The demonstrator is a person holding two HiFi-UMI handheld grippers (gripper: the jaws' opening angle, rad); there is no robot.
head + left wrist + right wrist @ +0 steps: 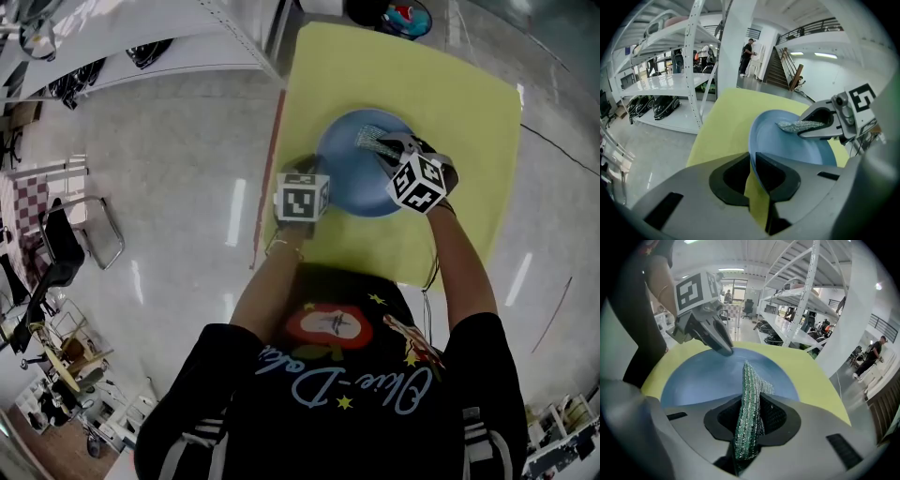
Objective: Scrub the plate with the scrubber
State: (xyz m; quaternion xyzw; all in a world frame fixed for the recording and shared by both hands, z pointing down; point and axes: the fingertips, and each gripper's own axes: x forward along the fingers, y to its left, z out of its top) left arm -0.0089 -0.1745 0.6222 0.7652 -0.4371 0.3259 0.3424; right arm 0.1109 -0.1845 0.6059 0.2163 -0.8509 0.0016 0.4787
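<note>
A blue plate (352,178) lies on the yellow table (469,112). My left gripper (314,183) is shut on the plate's near-left rim (752,161), holding that edge between its jaws. My right gripper (389,150) is shut on a silvery-green mesh scrubber (747,413). The scrubber (370,138) sticks out past the jaws and hangs over the plate's far inner surface (708,378); whether it touches is unclear. In the left gripper view the scrubber (799,125) shows pinched flat in the right gripper above the plate (787,145).
The yellow table's left edge (272,159) borders shiny grey floor. White metal shelving (665,79) with dark bags stands at the left. A chair (70,239) sits on the floor to the left. A dark round object (394,17) lies beyond the table's far edge.
</note>
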